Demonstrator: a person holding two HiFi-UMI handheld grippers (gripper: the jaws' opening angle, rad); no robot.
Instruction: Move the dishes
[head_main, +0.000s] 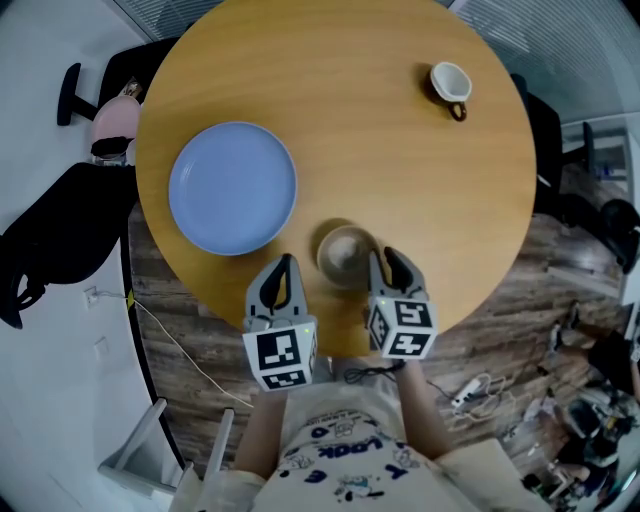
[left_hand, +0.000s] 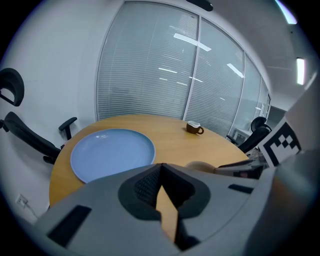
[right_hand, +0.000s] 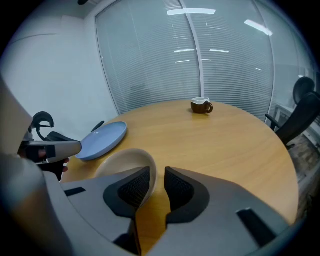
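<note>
- Looking down, we see a round wooden table that carries all the dishes, with the blue plate lying flat on its left half.
- We take that plate as our marker. It is the widest dish, and nothing touches it.
- Our left gripper hovers just off the plate's near rim, towards us. Its jaw tips meet and there is nothing between them.
- Our right gripper is further from the plate, on the far side of the left one. Its jaws stand a little apart with the bowl's rim in the gap, one jaw inside the bowl and one outside. The outer pad is clear of the rim.
- The beige bowl stands upright just right of the plate's near edge, between our two grippers.
- The small brown cup with a white inside stands well apart from the plate, far to the right.
</note>
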